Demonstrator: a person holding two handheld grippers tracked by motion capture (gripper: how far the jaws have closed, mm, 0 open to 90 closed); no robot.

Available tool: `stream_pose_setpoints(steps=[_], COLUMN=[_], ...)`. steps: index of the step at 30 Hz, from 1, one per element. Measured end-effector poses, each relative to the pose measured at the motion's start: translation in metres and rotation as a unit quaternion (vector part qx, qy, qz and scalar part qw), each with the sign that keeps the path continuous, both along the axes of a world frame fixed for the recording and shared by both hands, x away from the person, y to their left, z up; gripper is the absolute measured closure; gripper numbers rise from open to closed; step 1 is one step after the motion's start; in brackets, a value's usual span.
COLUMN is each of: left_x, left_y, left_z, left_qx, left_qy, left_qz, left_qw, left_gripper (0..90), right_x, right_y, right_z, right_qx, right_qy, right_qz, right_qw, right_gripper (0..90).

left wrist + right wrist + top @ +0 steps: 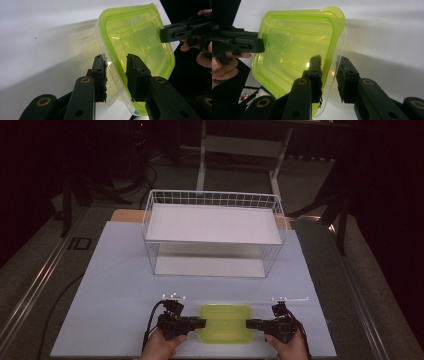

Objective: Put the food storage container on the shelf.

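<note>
A clear plastic container with a lime-green lid (226, 322) lies flat on the white board near its front edge. My left gripper (202, 323) holds its left short side and my right gripper (248, 323) holds the opposite side, each gripper held in a hand. In the left gripper view the container (135, 37) has its rim between my left gripper's (116, 58) pads, one on the lid, one on the clear wall. The right gripper view shows the same hold: my right gripper (329, 60) clamps the container's (294, 45) rim.
A white wire basket (150, 220) with a solid white shelf stands upside-down-like at the back middle of the white board (115, 285). Bare board lies between it and the container. Dark floor, cables and stand legs surround the table.
</note>
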State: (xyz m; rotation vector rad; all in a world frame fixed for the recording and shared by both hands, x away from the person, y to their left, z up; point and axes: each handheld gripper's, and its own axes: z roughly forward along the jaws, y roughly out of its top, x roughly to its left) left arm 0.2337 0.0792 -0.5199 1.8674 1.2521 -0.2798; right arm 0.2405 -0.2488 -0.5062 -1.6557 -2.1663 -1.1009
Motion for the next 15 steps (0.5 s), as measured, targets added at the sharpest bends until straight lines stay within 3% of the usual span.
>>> stream_pose_setpoints(steps=[4,11,13,15], left_x=[-0.0007,-0.0045,-0.0057,-0.0065], left_y=[0.0,-0.0011,0.0001,0.0014], left_z=[-0.0019,0.0009,0.0021,0.0019], left_qx=[-0.006,-0.007,-0.016,-0.02], left_qy=[-0.006,0.004,0.007,0.005], left_qz=[0.003,0.018,0.021,0.022], left_qw=[1.0,0.9998,0.9996,0.9995], left_gripper=[70.9,73.4,75.0,76.1], right_x=[-0.0033,-0.0064,-0.0073,-0.0084], right_y=[0.0007,-0.0003,-0.0008,-0.0003], right_z=[0.001,0.0007,0.0024,0.0049], right_qx=[-0.006,0.001,0.004,-0.001], right_qy=[-0.008,-0.006,-0.002,-0.012], right_qz=[-0.001,-0.007,-0.005,-0.002], right_qw=[1.0,1.0,1.0,0.9999], right_gripper=[74.4,75.4,76.5,77.2])
